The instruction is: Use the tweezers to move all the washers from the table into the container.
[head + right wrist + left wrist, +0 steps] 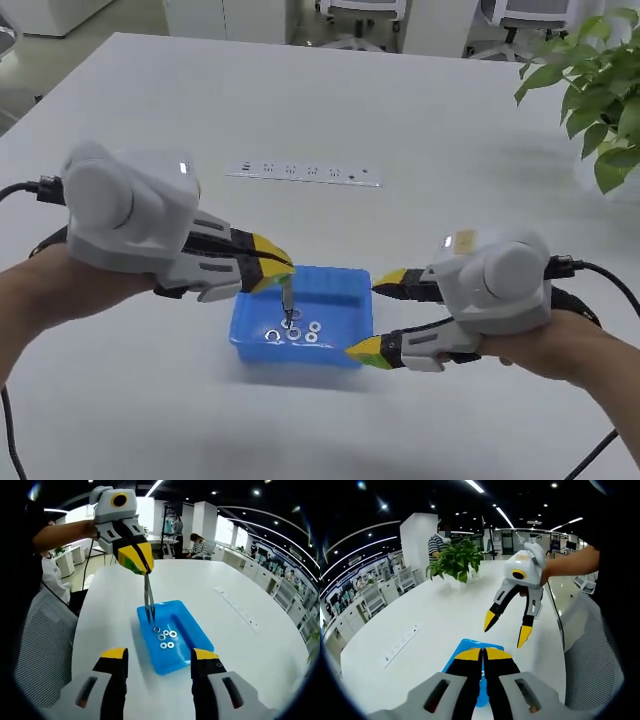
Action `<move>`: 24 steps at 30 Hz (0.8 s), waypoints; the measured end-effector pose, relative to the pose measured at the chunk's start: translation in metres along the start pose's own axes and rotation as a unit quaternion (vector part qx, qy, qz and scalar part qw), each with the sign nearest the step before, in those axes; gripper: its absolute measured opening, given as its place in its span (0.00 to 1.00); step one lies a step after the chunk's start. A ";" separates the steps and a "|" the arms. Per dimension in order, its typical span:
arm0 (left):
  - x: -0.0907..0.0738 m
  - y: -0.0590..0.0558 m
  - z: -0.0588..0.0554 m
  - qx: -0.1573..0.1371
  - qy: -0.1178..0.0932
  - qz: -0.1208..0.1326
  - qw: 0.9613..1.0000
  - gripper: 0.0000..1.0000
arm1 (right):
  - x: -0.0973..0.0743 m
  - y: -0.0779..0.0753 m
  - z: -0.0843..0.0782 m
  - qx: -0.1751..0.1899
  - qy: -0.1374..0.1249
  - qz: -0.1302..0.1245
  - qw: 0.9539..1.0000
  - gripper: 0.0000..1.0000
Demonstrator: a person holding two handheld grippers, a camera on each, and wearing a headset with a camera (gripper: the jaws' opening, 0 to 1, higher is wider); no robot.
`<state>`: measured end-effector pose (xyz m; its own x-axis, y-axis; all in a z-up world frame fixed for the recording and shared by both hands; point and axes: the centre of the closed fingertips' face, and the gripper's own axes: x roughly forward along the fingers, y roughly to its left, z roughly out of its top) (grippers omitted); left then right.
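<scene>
Blue plastic, the container (345, 297) sat on the white surface (300, 120) with the washers (296, 331) clustered on its floor. The left gripper (280, 268) was clamped on the tweezers (287, 300), whose tips hung down among those washers. The right gripper (372, 316) stood with jaws apart just beside the container's right wall. A washer clinging to the tips could probably ride out on lifting, and that right gripper might nudge the light container askew.

washers (295, 331) in container (347, 289) — on tbl (300, 110), tweezers (287, 300) above
</scene>
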<state>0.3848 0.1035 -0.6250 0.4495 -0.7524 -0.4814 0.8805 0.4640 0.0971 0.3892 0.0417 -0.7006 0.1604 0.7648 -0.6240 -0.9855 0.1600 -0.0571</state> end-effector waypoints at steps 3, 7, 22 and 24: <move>-0.002 -0.003 0.003 -0.001 -0.005 -0.005 1.000 0.04 | -0.003 0.002 -0.002 0.005 -0.001 -0.003 1.000 0.52; -0.003 -0.010 0.008 0.003 -0.009 -0.011 1.000 0.04 | -0.006 0.008 -0.002 0.005 -0.007 -0.003 1.000 0.52; -0.003 -0.042 0.019 0.026 -0.021 -0.053 0.998 0.04 | -0.001 0.033 0.013 -0.016 -0.040 0.028 0.999 0.44; -0.003 -0.046 0.019 0.028 -0.020 -0.060 0.998 0.04 | 0.000 0.037 0.015 -0.025 -0.042 0.033 0.998 0.42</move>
<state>0.3458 0.0757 -0.6116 0.3459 -0.8193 -0.4572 0.9345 0.3443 0.0901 0.3532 0.0573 -0.6915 0.0974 0.8225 -0.5603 -0.9952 0.0783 -0.0581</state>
